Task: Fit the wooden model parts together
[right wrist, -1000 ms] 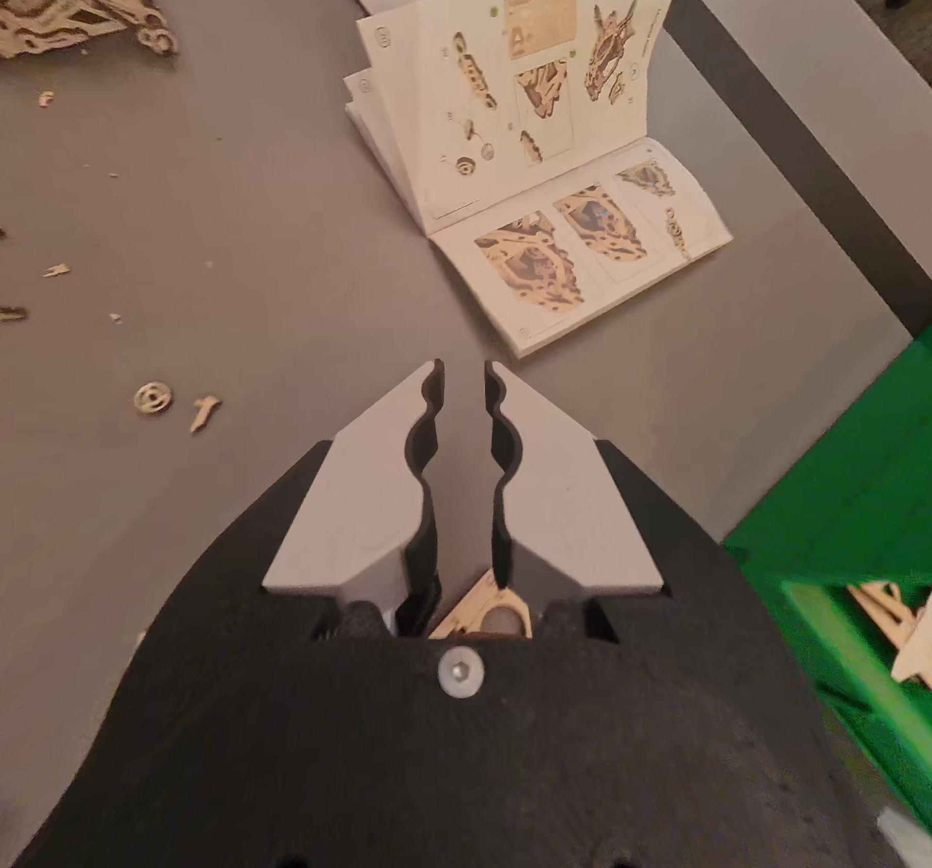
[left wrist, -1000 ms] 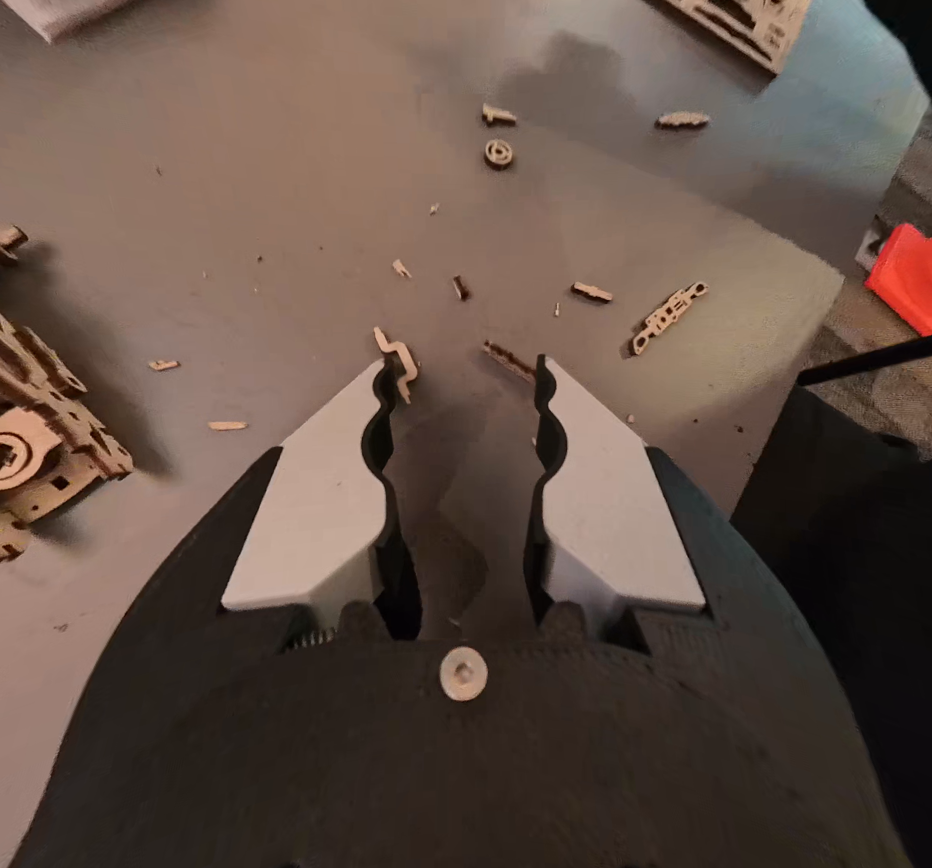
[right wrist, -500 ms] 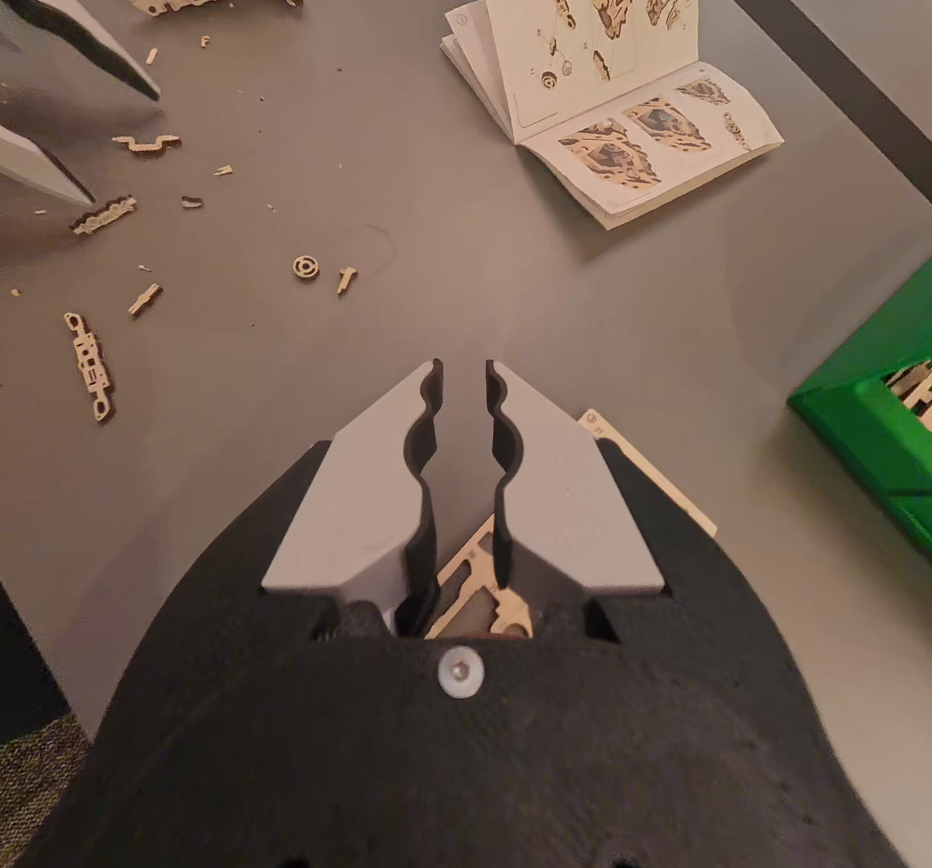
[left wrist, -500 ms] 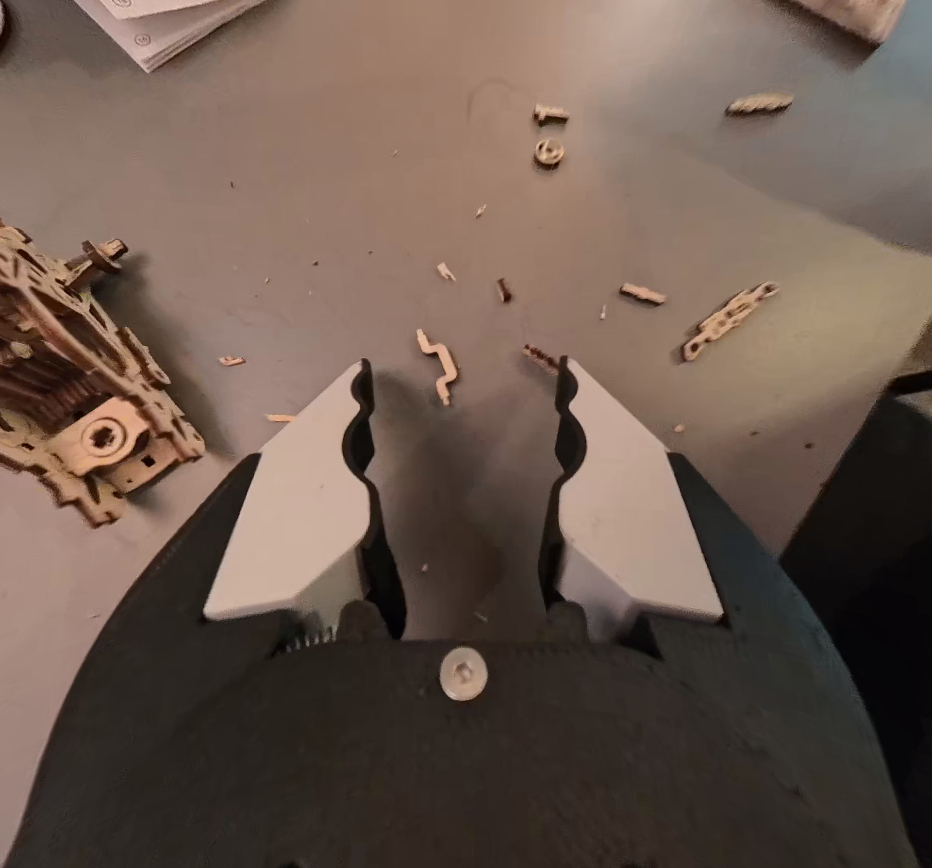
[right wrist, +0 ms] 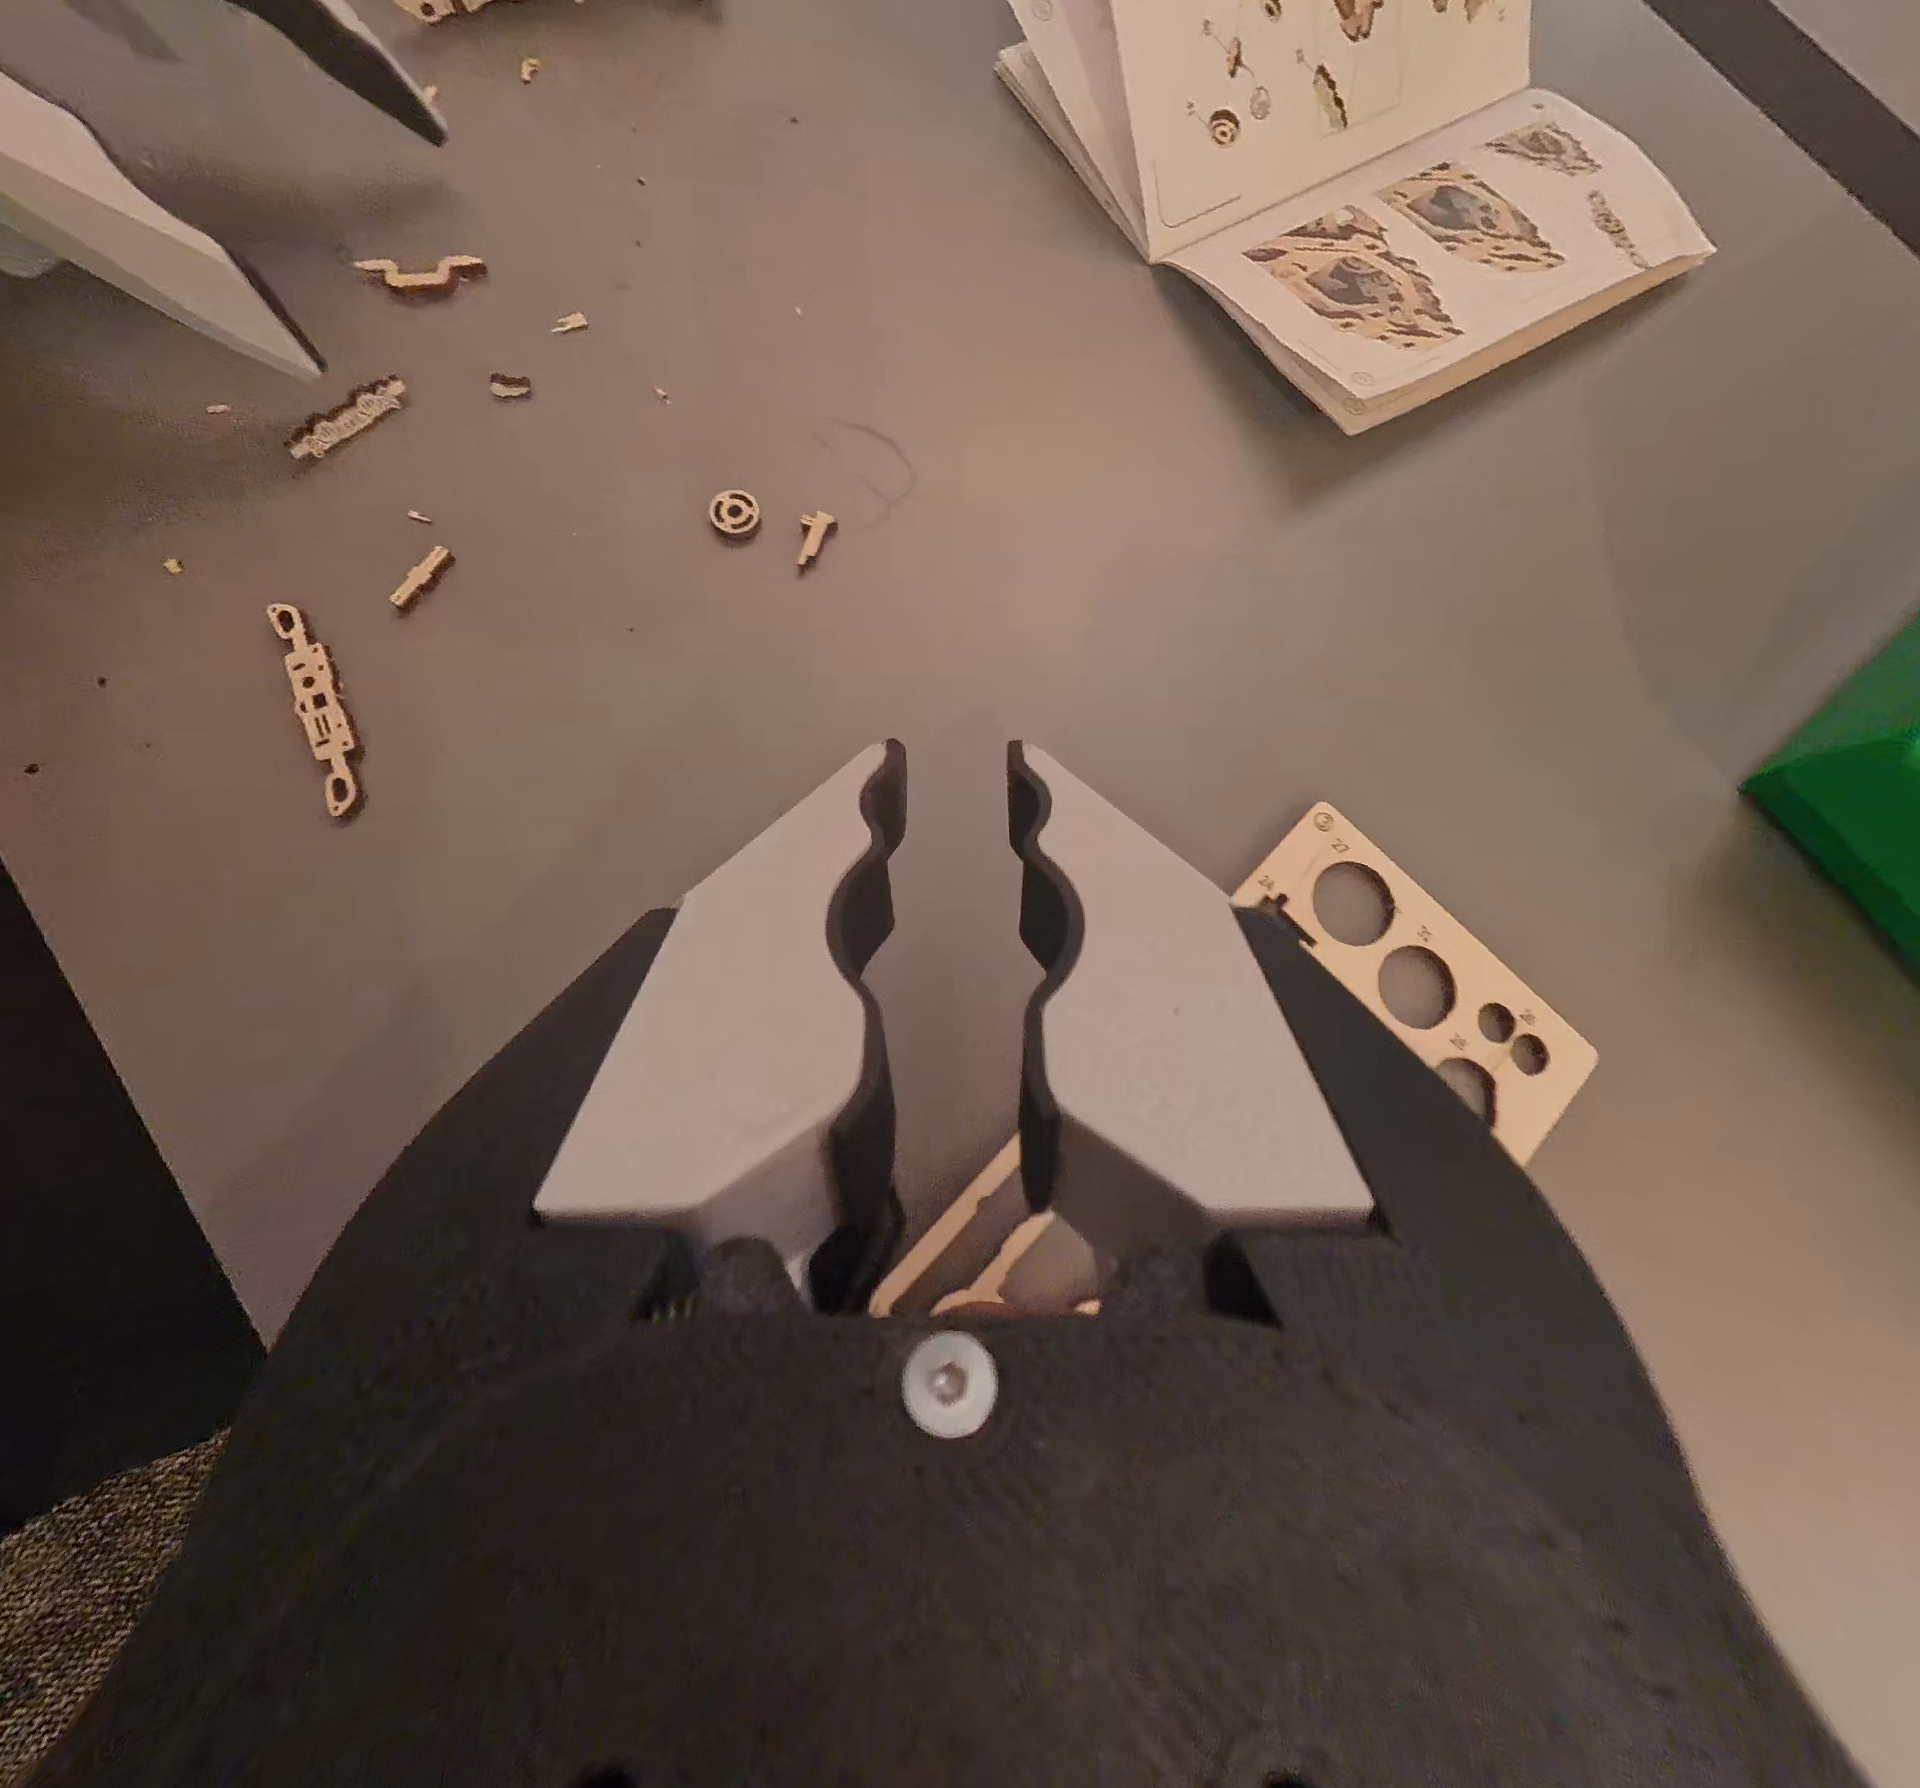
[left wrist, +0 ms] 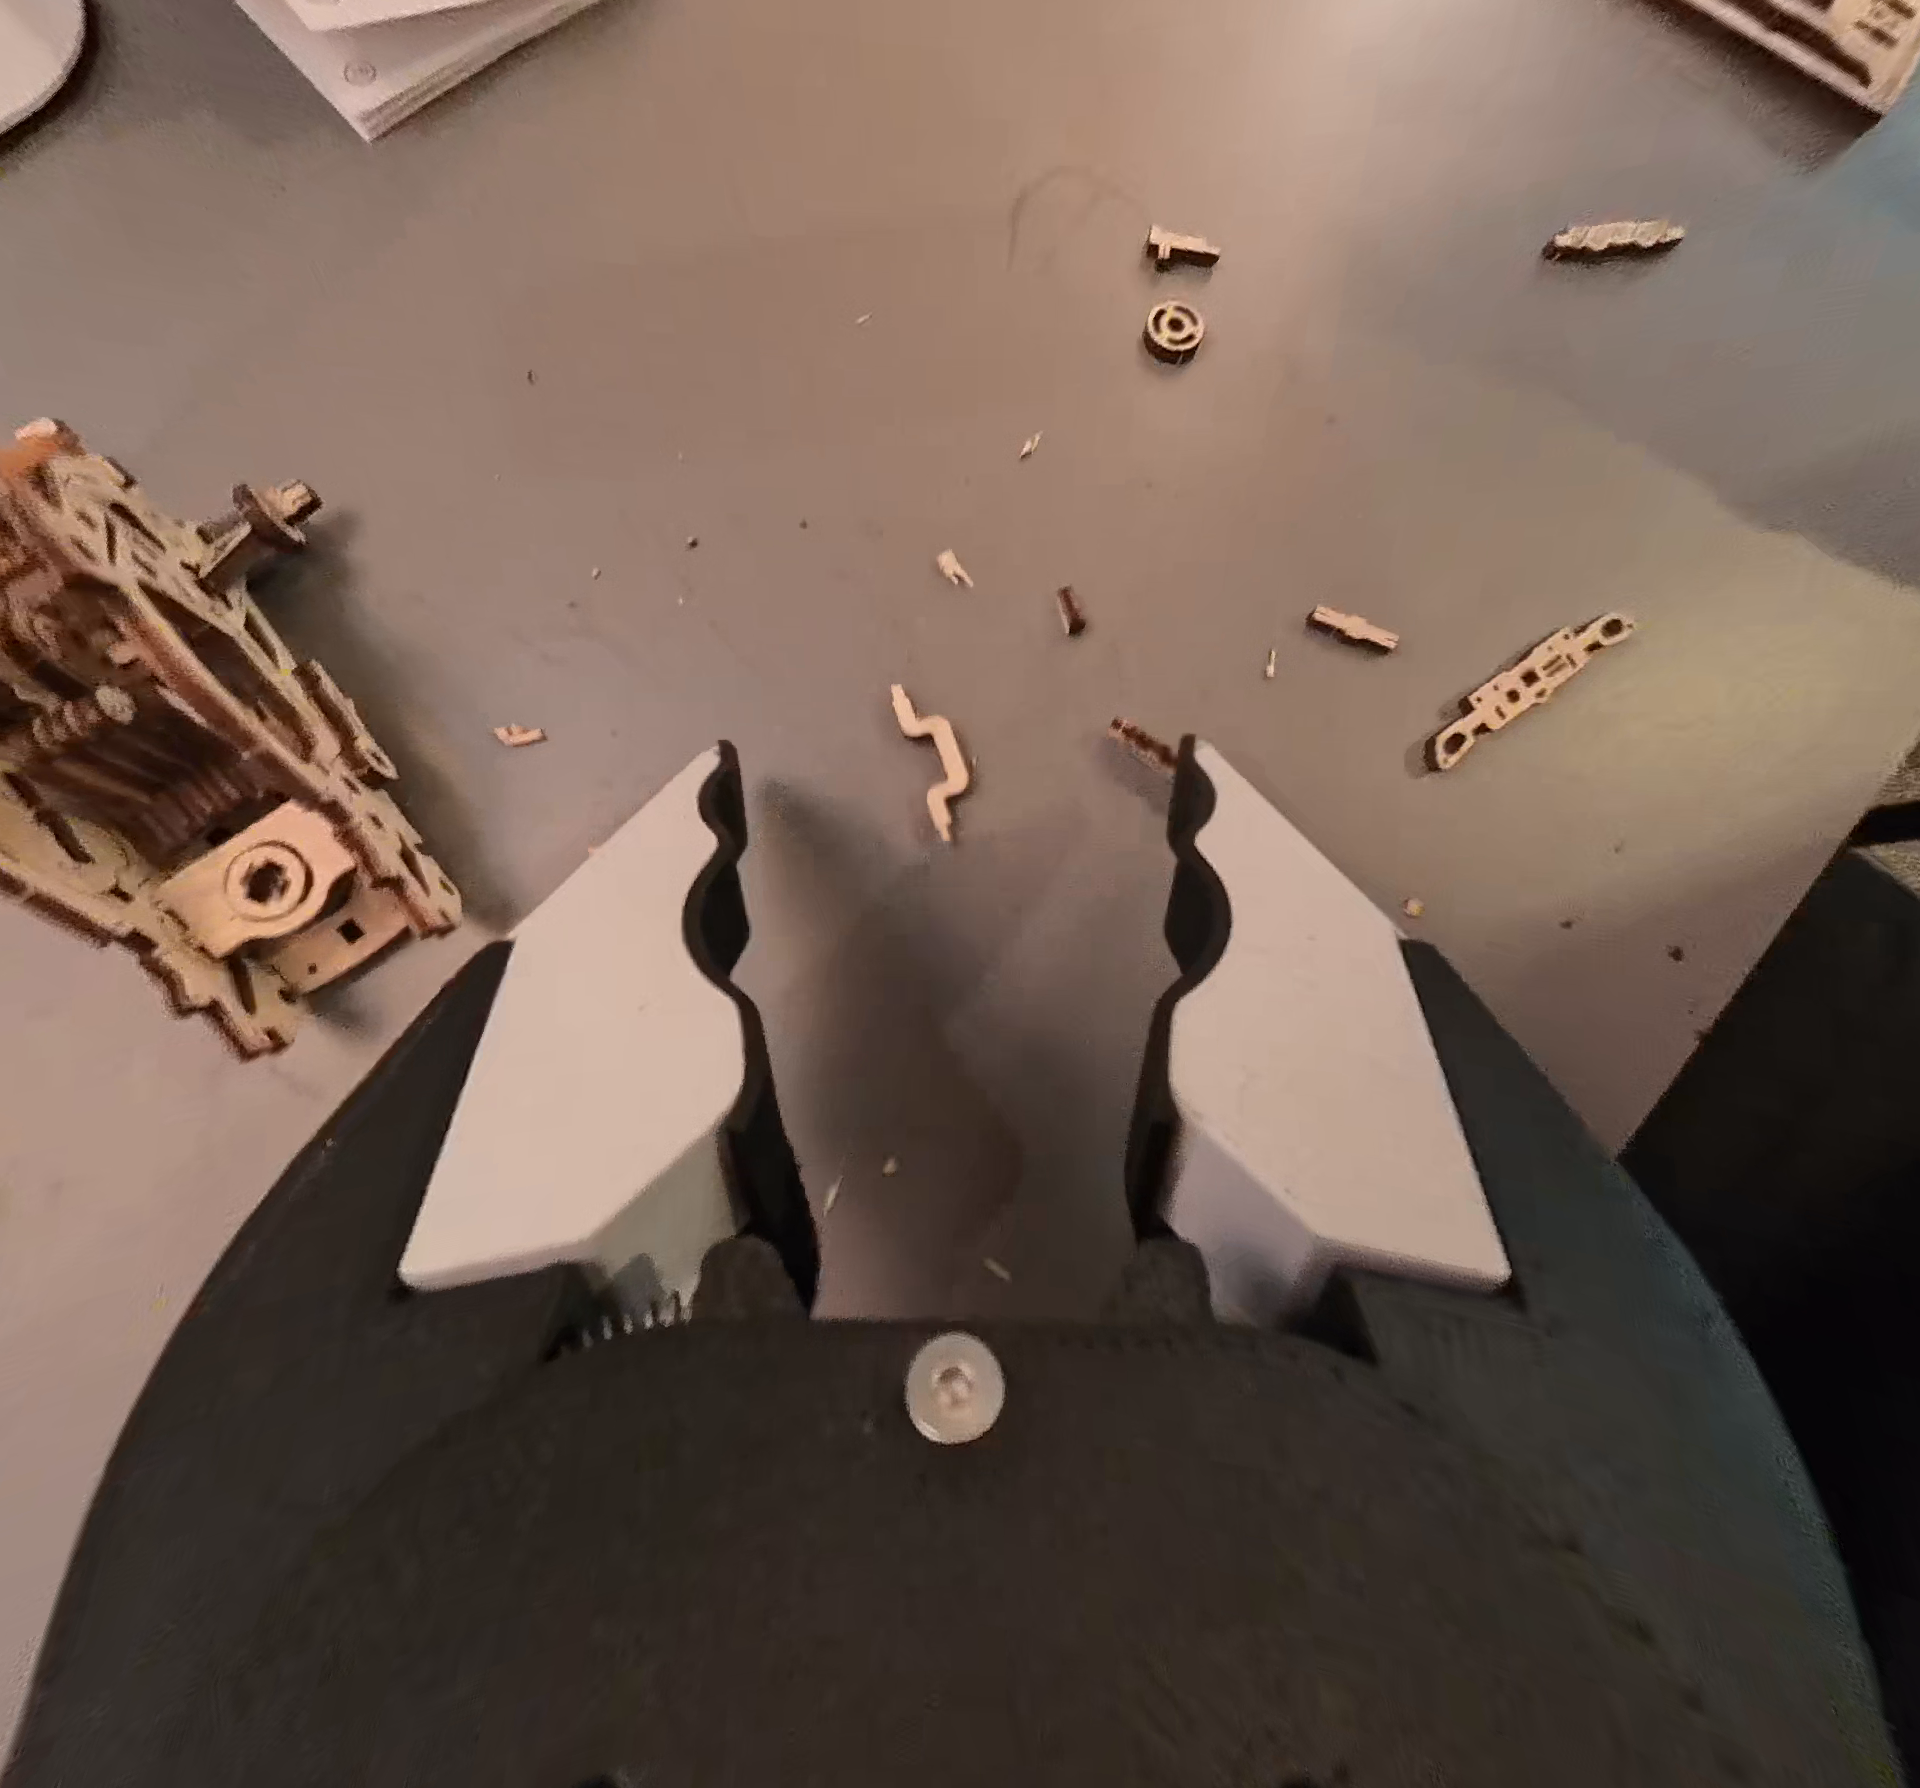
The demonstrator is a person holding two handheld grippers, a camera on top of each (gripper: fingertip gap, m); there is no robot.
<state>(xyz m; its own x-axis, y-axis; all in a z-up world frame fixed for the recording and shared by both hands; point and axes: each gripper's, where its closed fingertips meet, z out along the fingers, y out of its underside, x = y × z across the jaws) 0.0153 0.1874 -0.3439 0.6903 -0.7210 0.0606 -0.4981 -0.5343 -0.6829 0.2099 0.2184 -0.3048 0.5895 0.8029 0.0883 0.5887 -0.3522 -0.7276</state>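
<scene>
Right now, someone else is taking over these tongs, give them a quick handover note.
Left tongs: open, empty, over the grey table, the zigzag piece just ahead of the tips.
Right tongs: slightly open, empty, above the punched wooden sheet.
Part-built model sits left of the left tongs; ring, peg and long slotted strip lie loose. Booklet open.
Done: the part-built model. Left: pick up and fit the loose parts.
</scene>
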